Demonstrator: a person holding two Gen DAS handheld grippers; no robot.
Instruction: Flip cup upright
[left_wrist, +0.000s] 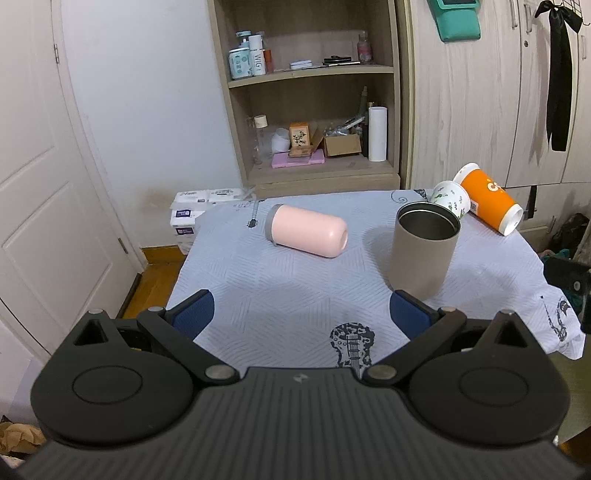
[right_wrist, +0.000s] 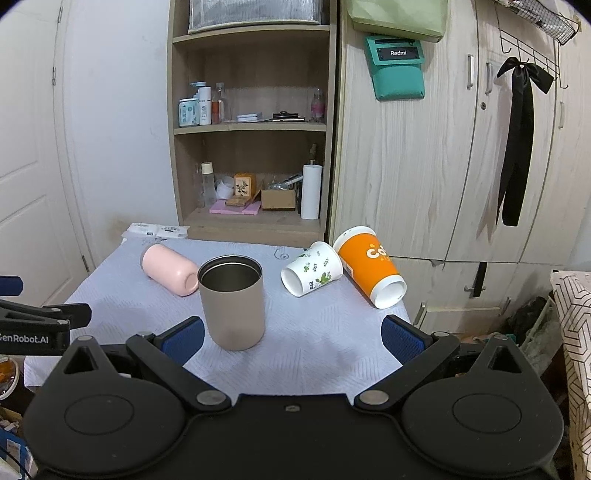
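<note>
Four cups on the cloth-covered table (right_wrist: 314, 354). One stands upright: a taupe steel-lined tumbler (right_wrist: 232, 302) (left_wrist: 424, 251), mouth up. Three lie on their sides.

Taking the tumbler as landmark:
- pink cup (right_wrist: 169, 269) (left_wrist: 306, 235) lies just beside it on its left and a little farther back, grey rim end away from the tumbler.
- white floral paper cup (right_wrist: 312, 274) (left_wrist: 450, 197) lies behind and to its right, mouth toward the near side in the right wrist view.
- orange paper cup (right_wrist: 369, 266) (left_wrist: 487, 208) lies farther right, touching or nearly touching the floral cup, near the table's edge.

Two grippers, both empty. Left gripper (left_wrist: 301, 314) hovers level over the near cloth, blue pads wide apart, the tumbler just ahead of its right pad. Right gripper (right_wrist: 293, 334) hovers low on the near side of the tumbler, fingers spread wide, left pad close beside the tumbler's base; contact cannot be judged.
</note>
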